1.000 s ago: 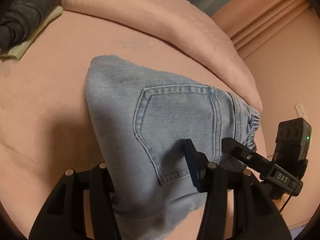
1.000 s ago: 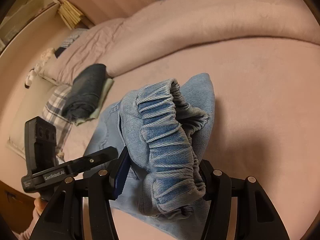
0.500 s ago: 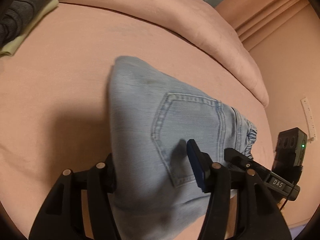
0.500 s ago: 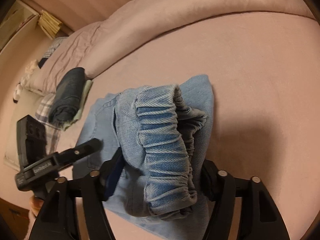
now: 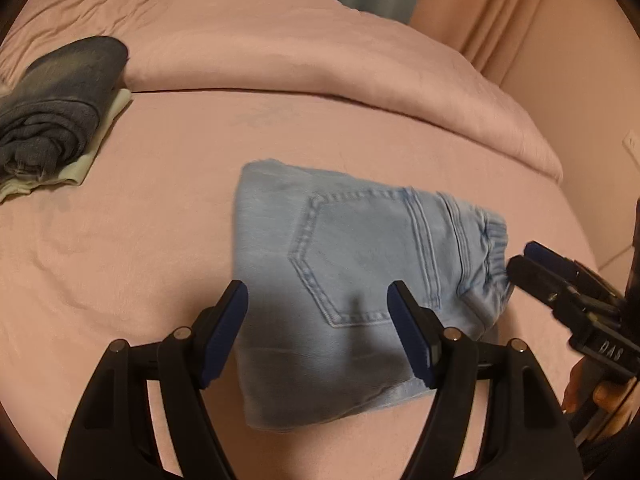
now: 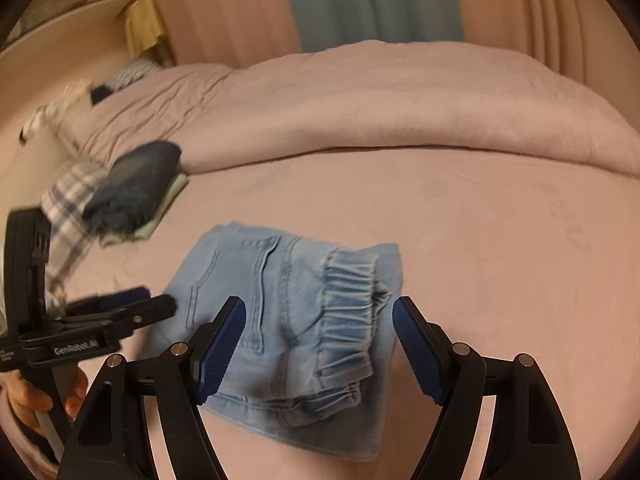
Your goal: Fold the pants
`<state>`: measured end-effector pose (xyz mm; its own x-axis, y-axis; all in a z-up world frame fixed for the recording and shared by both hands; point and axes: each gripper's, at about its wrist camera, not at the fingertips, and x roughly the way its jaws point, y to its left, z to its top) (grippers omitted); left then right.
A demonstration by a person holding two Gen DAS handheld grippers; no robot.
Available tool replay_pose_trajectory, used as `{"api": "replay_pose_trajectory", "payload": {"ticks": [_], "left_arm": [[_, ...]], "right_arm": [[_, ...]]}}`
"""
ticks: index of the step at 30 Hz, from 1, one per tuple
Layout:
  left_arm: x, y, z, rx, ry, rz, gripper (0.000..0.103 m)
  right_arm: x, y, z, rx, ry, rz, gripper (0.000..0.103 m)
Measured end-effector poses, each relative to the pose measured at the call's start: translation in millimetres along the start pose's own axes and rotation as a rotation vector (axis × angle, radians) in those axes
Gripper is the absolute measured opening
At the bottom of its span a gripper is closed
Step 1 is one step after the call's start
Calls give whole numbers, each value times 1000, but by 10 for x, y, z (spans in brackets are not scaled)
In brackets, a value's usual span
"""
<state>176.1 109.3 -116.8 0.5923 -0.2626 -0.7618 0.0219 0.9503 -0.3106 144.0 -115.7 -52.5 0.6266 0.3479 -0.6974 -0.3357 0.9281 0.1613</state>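
1. Left wrist view: the folded pants lie flat on the pink bed, back pocket up. Their long axis runs across the view, elastic waistband toward the right, folded edge toward the left. My left gripper has just been opening; its fingers stand apart above the denim, pressing nothing. My right gripper shows at the waistband end. A dark folded garment sits far left on the bed.

2. Right wrist view: the pants point their gathered waistband at me. My right gripper has also just opened, its fingers clear of the cloth. My left gripper hovers beside the far end.
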Motion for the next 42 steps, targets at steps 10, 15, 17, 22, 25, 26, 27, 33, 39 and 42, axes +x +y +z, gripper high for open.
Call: {"api": "replay_pose_trajectory", "payload": {"ticks": [10,15,17,22,25,26,27,33,39,42], "left_arm": [[421,-90,-194,147,67,134,73],[243,-54,-190,114,42,136,73],[126,-85,-214,113,23,149,75],[-170,-171,-255,109,-1,158,93],[-334,-182,-288,81,-7,176,98],[-399,-178,-291,65,-13,184,102],[-454,-178,-303,55,-19,188,102],[-862,-308,-412,42,-49,203,102],[-1197,-461,-495,68,-61,235,102],[-1334,-552,-533,87,-70,271,102]], "right_arm": [[614,-72,-334,-3,164,-26,63],[428,-67,-290,23,140,-16,63],[277,-38,-272,25,112,-11,64],[-74,94,-218,5,53,-46,80],[-261,169,-196,6,29,-39,89],[-308,194,-197,5,25,-39,89],[-376,220,-202,1,18,-36,90],[-667,332,-243,-24,-6,-60,99],[-872,427,-259,-25,-19,-62,99],[-992,474,-273,-31,-34,-69,99]]}}
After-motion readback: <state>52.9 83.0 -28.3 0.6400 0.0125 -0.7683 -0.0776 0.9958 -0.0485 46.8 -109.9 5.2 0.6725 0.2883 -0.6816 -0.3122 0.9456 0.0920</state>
